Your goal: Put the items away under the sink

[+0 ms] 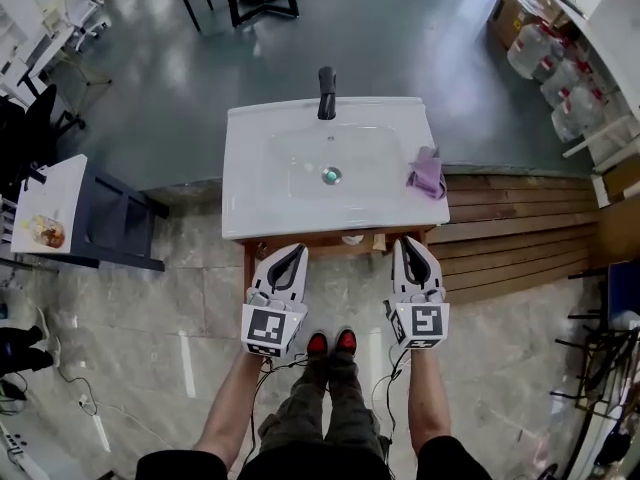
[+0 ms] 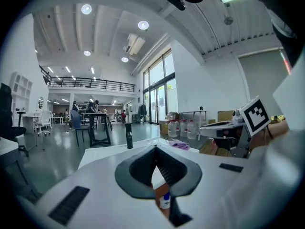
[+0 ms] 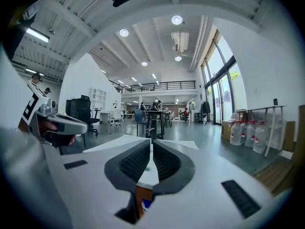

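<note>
A white sink [image 1: 250, 183] on a wooden cabinet stands before me, with a black tap [image 1: 326, 93] at its back. A purple cloth [image 1: 428, 173] lies on the sink's right side and also shows in the left gripper view [image 2: 180, 145]. Under the sink's front edge I glimpse a small white bottle [image 1: 352, 239]; between the left jaws it appears with a blue cap [image 2: 165, 200]. My left gripper [image 1: 297, 251] [image 2: 156, 149] and right gripper [image 1: 406, 243] [image 3: 150, 142] hover just in front of the cabinet. Both are shut and hold nothing.
A dark side table [image 1: 100, 218] with a white top and a plate of food stands to the left. Wooden decking [image 1: 520, 228] runs along the right. Water jugs [image 1: 545, 63] are at the back right. Cables [image 1: 70, 378] lie on the floor at left.
</note>
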Tool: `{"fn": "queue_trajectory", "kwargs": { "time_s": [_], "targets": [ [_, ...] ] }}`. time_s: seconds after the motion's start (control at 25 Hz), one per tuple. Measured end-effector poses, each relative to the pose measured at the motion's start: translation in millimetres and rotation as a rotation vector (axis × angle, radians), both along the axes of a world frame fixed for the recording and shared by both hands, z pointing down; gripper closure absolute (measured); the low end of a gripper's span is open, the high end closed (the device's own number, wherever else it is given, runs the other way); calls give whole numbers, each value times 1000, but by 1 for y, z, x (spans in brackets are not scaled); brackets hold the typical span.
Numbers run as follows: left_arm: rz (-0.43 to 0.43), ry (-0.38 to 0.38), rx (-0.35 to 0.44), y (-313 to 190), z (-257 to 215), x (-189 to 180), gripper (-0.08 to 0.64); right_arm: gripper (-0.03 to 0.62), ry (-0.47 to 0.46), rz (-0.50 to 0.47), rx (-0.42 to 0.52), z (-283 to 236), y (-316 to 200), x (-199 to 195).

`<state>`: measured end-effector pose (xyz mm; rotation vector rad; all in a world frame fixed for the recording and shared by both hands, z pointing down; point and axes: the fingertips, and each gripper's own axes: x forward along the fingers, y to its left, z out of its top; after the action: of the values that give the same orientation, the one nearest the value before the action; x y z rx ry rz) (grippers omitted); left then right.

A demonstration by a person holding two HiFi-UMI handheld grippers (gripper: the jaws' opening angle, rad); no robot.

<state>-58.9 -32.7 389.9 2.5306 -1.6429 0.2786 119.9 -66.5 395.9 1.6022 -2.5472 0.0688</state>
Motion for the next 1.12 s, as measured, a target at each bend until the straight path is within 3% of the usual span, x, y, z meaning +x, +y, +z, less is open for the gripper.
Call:
{"fn": "queue_trajectory", "kwargs": {
  "time_s": [0.52,1.12],
  "targets": [
    [1,-45,-13,46,-40,-3,554,549,7,33,-34,-30,62,23],
    [85,-18,5,35,-48,28,552,549,12,102,1,-55,61,43]
  ]
}}
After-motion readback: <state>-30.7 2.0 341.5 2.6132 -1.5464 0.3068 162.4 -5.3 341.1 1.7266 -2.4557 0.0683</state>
